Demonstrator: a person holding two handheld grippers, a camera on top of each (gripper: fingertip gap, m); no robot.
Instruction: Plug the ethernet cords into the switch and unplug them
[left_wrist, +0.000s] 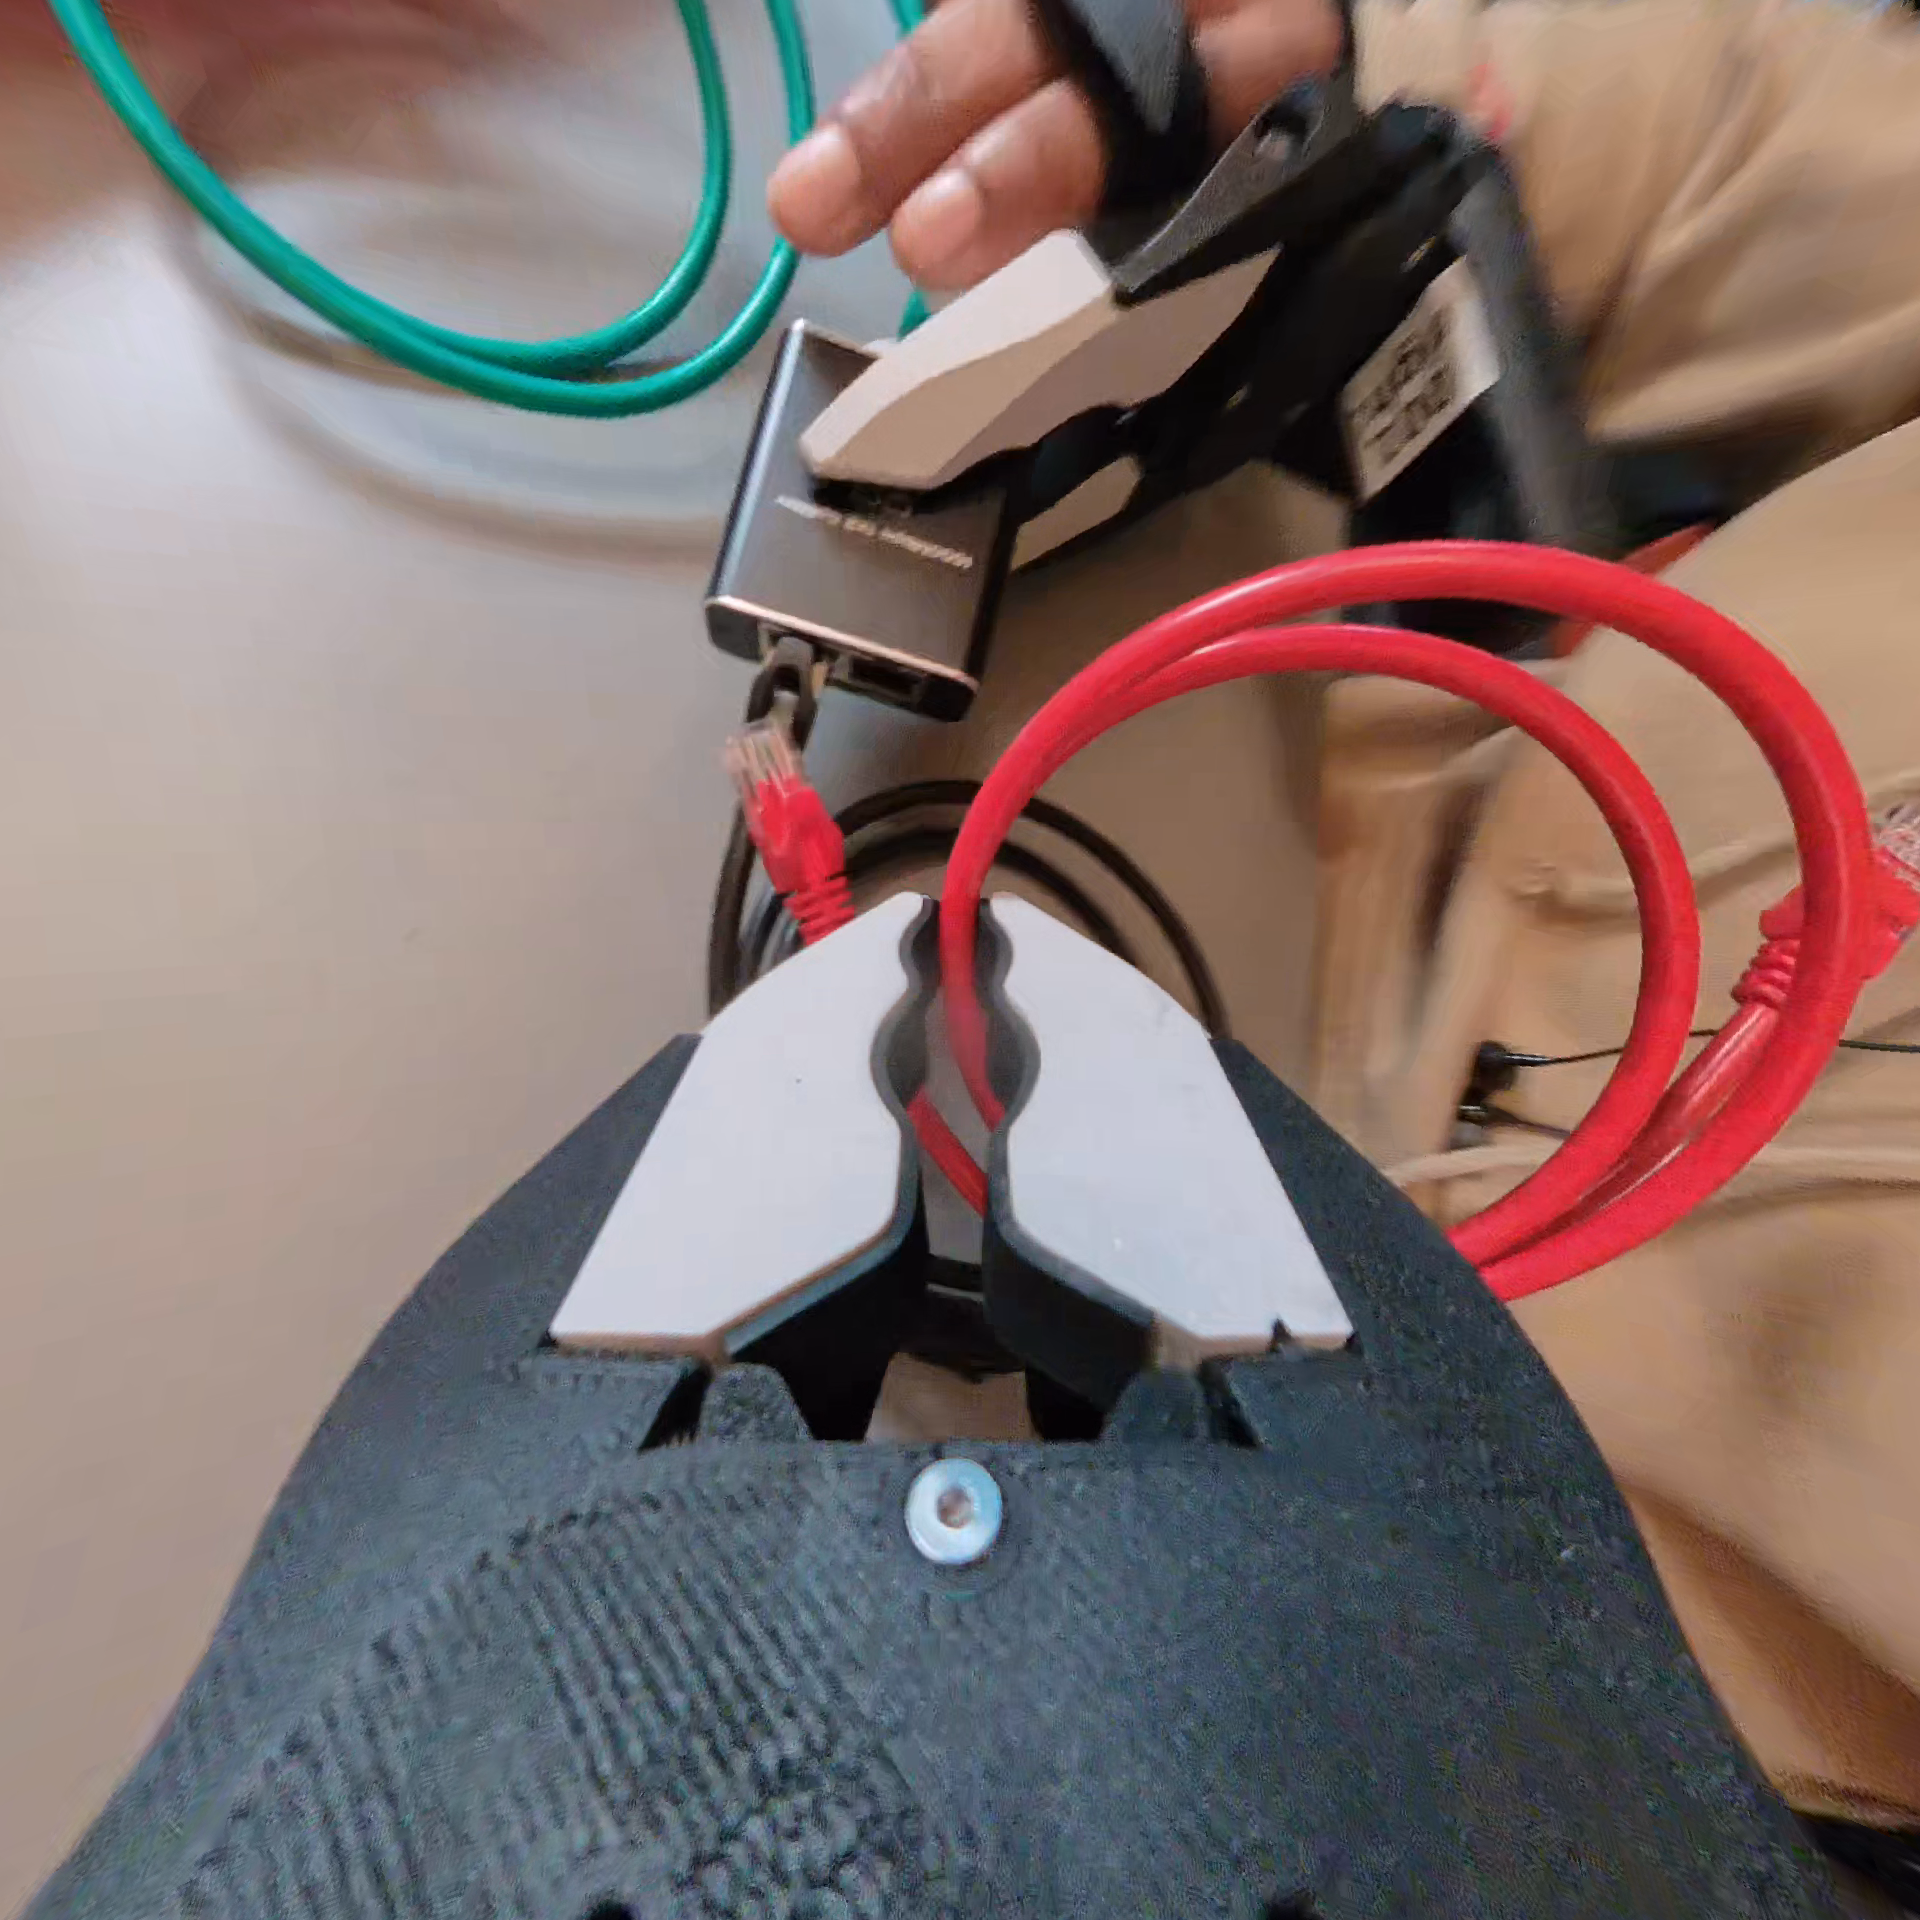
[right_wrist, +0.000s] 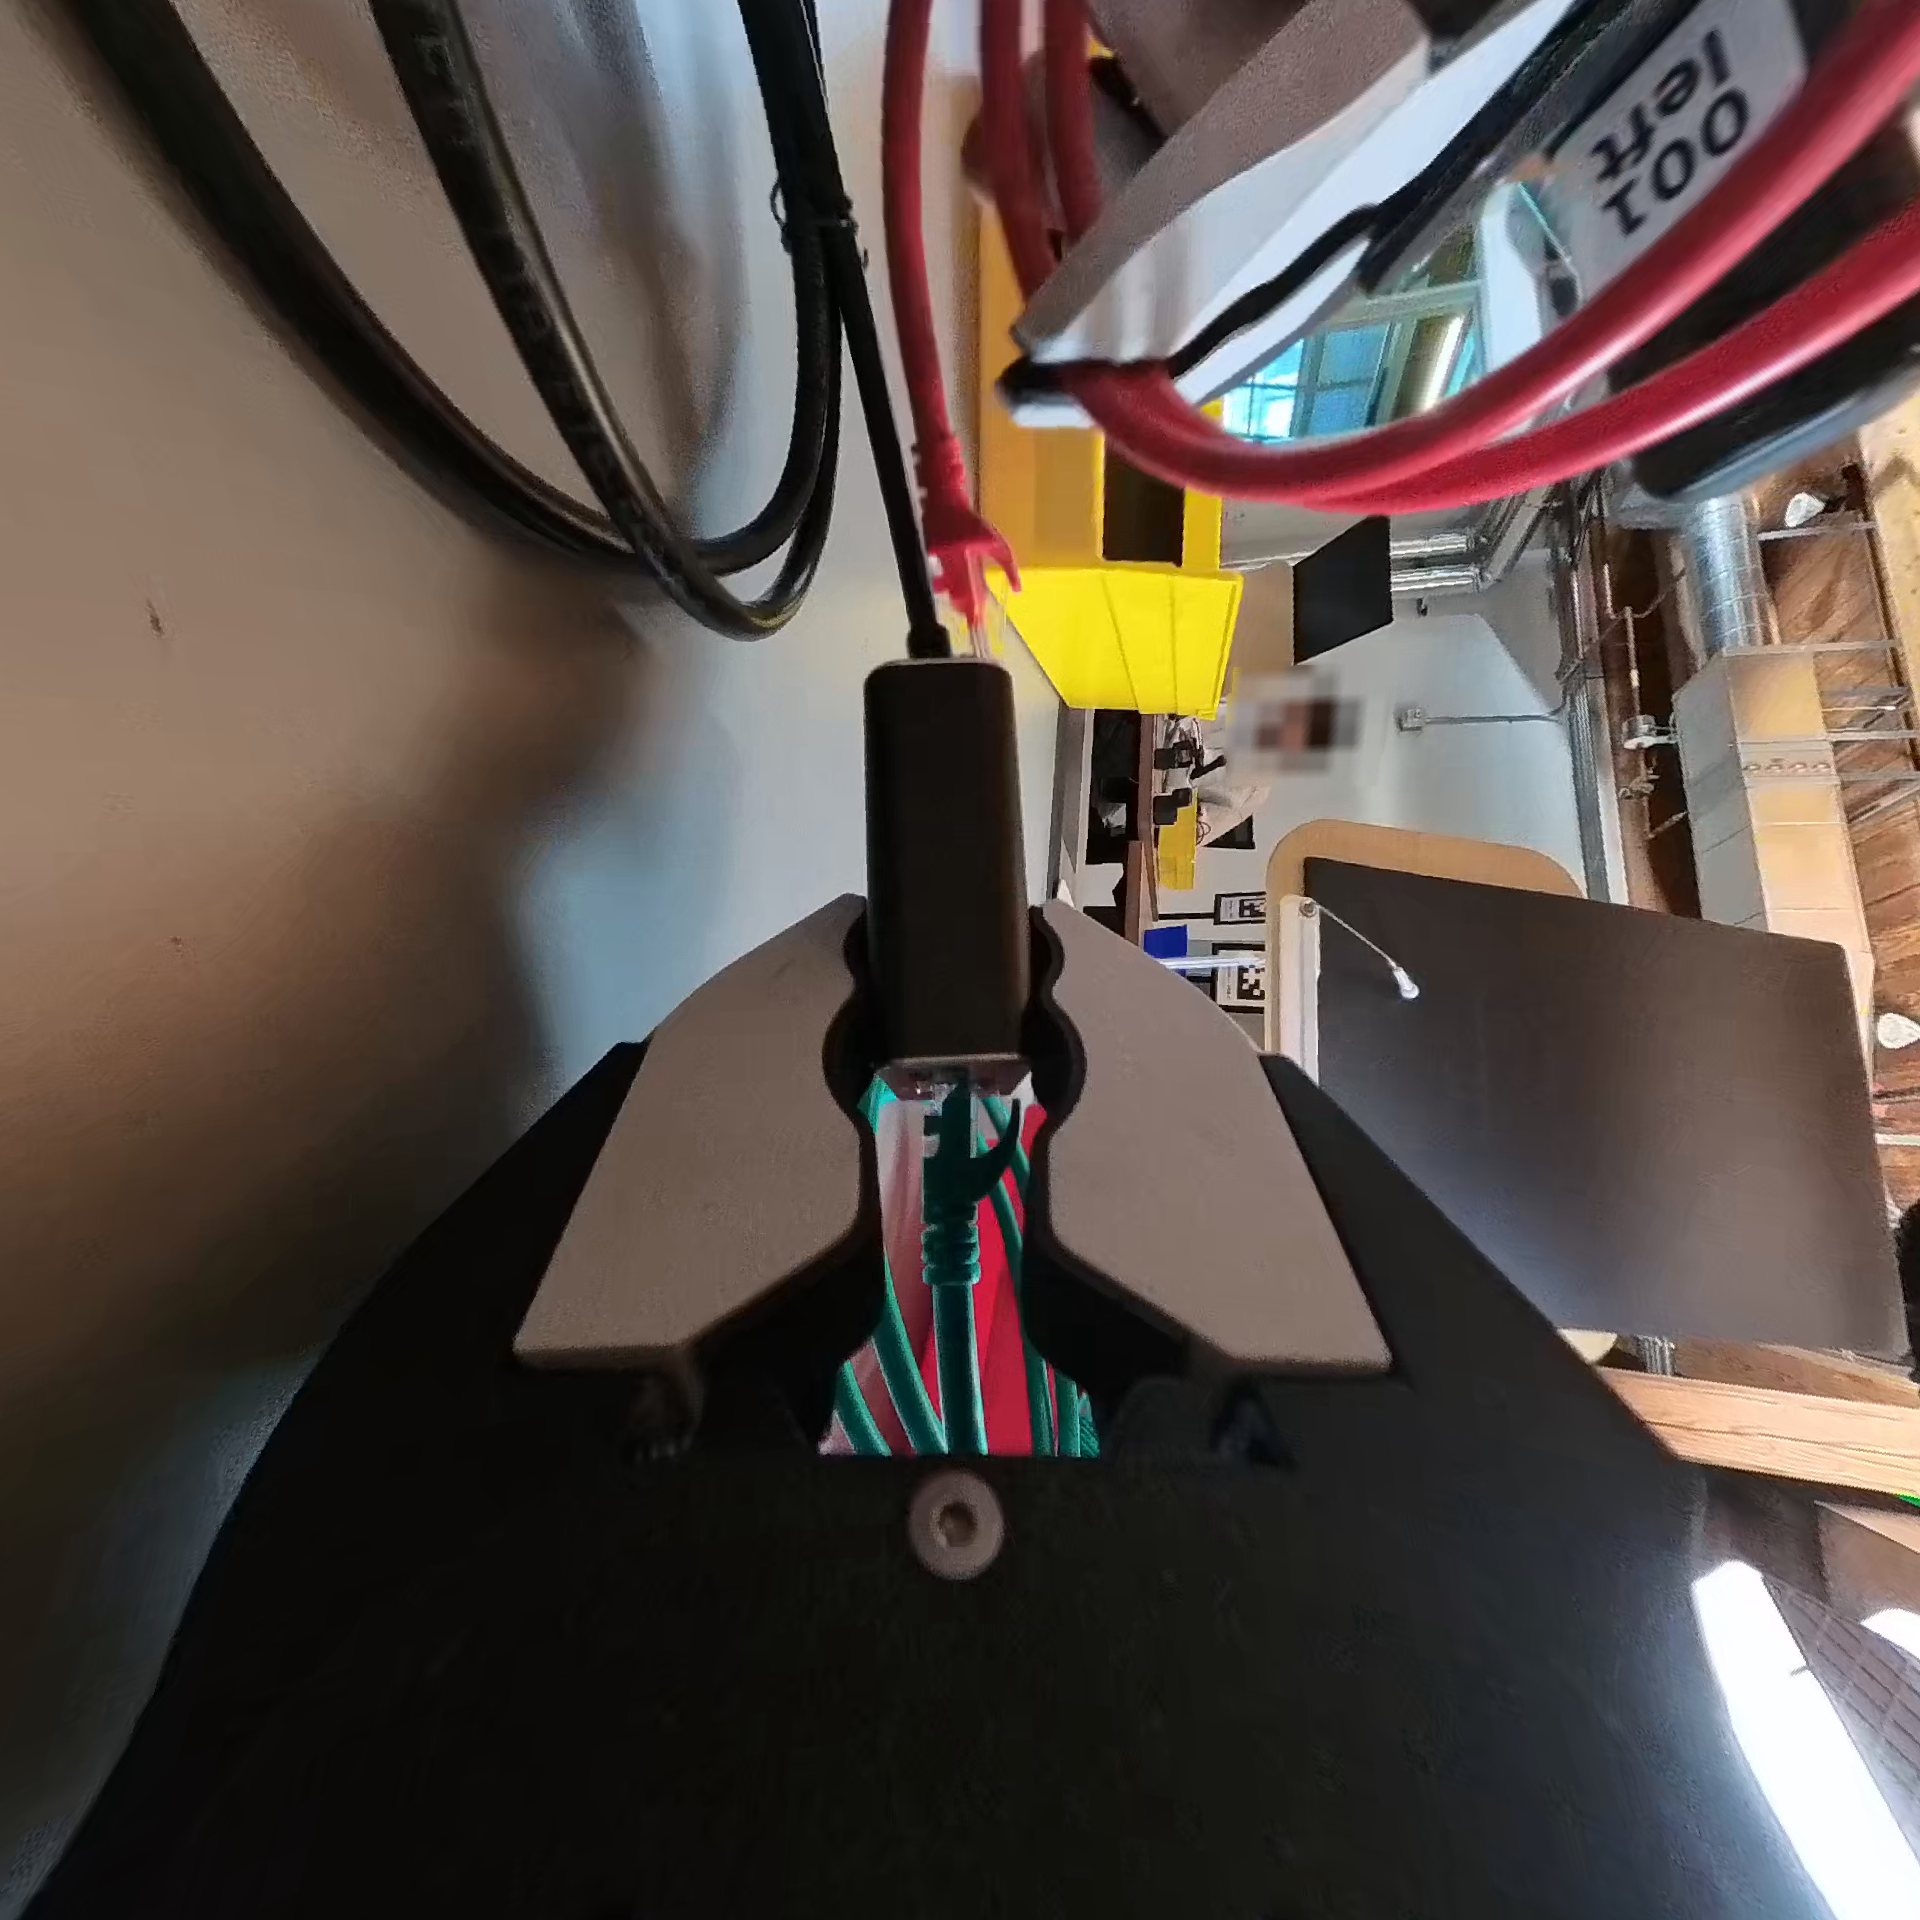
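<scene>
Left wrist view puts the switch (left_wrist: 862, 561), a small dark metal box, in the upper middle of the frame, lifted off the table and pinched across its flat body by the right gripper (left_wrist: 914, 457), whose jaws are clenched on it. In the right wrist view the same box (right_wrist: 943, 831) stands on end at centre frame between that gripper's pale fingers (right_wrist: 727, 1143). A thin black lead (left_wrist: 777, 686) leaves the switch's near face at its left port, and the port beside it looks empty. Just below that face hangs the red plug (left_wrist: 784, 821) of the red ethernet cord (left_wrist: 1351, 623), near the opening but apart from it. The left gripper (left_wrist: 961, 914) is closed on the cord itself, a little behind the plug's boot, so the plug sticks out to the left of the fingertips, while the rest loops wide to the right of the frame. The cord looks light and springy, and I judge the plug will wander when held this far back; a grip on the ribbed boot would steer it better, and the clear latch tab looks fragile. A green cord (left_wrist: 582, 364) curls at the upper left, and its plug (right_wrist: 951, 1174) sits in the switch's rear end.
</scene>
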